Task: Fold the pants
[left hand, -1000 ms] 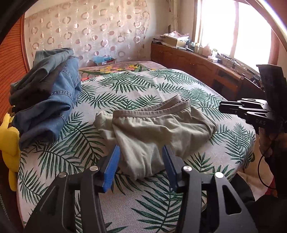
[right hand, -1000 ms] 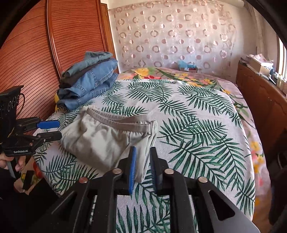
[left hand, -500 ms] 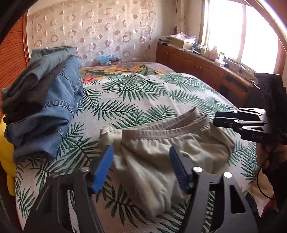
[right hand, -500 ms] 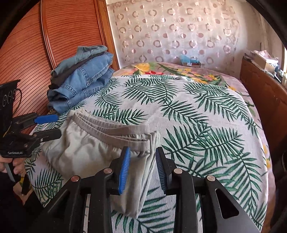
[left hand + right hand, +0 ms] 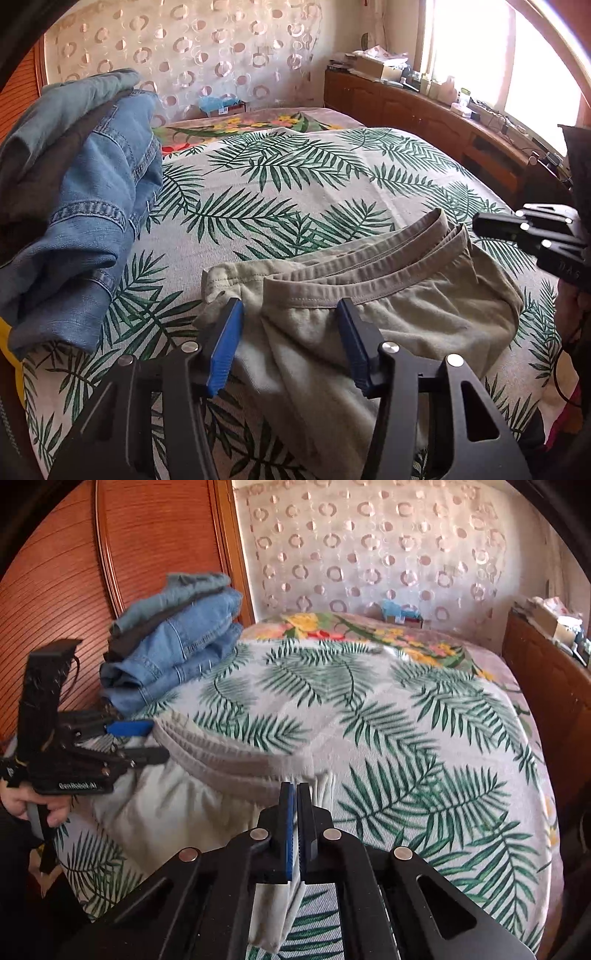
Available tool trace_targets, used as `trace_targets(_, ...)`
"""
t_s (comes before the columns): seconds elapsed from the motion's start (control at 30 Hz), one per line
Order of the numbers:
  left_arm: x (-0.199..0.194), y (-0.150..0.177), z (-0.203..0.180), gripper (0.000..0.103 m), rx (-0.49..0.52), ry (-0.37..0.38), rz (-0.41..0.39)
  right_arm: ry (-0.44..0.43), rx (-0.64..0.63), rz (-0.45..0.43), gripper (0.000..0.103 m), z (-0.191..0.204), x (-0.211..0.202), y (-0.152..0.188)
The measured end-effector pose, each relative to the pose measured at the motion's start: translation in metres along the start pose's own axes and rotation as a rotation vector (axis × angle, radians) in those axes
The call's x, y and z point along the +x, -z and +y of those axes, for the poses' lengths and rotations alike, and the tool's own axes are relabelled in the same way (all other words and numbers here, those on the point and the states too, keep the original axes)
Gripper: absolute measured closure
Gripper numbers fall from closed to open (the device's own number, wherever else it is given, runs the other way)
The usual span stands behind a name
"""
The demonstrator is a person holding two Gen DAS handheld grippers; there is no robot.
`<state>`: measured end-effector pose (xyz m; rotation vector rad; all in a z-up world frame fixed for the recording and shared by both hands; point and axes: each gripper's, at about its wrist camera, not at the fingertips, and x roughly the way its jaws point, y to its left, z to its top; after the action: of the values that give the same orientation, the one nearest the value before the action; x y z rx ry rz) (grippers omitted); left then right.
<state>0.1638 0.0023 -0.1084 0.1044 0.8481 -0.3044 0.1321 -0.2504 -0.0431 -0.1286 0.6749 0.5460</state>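
Beige pants [image 5: 406, 314] lie folded on the palm-leaf bedspread [image 5: 295, 177], waistband away from me. My left gripper [image 5: 290, 308] straddles the waistband's left end; its jaws are closing, with cloth between the blue pads [image 5: 225, 343] but apart from them. In the right wrist view this gripper [image 5: 159, 740] hovers at the left end of the pants [image 5: 166, 812]. My right gripper [image 5: 295, 788] is shut, pinching the pants' right edge just below the waistband, and cloth hangs under its fingers. The left wrist view shows it [image 5: 476, 225] at the waistband's right end.
A stack of folded jeans [image 5: 92, 221] [image 5: 177, 653] sits at the bed's left side against a wooden panel [image 5: 74, 572]. A wooden cabinet [image 5: 443, 118] with clutter runs along the right under the window. A blue box [image 5: 221, 105] stands beyond the bed.
Both grippers have come forward over the pants to the waistband. The right gripper's jaws went from slightly apart to shut on the cloth. The left jaws have narrowed a little.
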Motion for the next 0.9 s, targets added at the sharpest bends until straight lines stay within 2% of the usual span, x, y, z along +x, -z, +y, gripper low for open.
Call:
trace_targets(0.13, -0.001, -0.001, 0.0, 0.053, 0.0, -0.002, -0.008, 0.021, -0.019, -0.022, 0.103, 0.003, -0.002, -0.005)
trace_targets(0.2, -0.002, -0.001, 0.001, 0.065, -0.001, 0.007, -0.013, 0.02, -0.017, -0.01, 0.103, 0.003, 0.002, -0.005)
trace_targets(0.33, -0.003, 0.0, 0.001, 0.082, 0.007, 0.018, -0.015, 0.009, 0.004, 0.008, 0.103, -0.001, 0.006, 0.001)
trace_targets(0.4, -0.008, 0.001, 0.0, 0.091, 0.005, 0.025, -0.027, 0.025, 0.01, 0.016, 0.095, -0.002, 0.007, 0.003)
trace_targets(0.5, -0.021, 0.002, -0.001, 0.091, -0.003, 0.027, -0.078, 0.023, 0.012, 0.019, 0.085, -0.002, 0.007, 0.002)
trace_targets(0.6, -0.033, -0.001, 0.002, 0.091, -0.029, 0.026, -0.123, 0.013, 0.007, 0.021, 0.083, 0.0, 0.008, 0.002)
trace_targets(0.9, -0.015, 0.0, 0.007, 0.091, -0.036, 0.002, -0.077, 0.016, -0.015, 0.087, 0.083, 0.003, 0.028, -0.002)
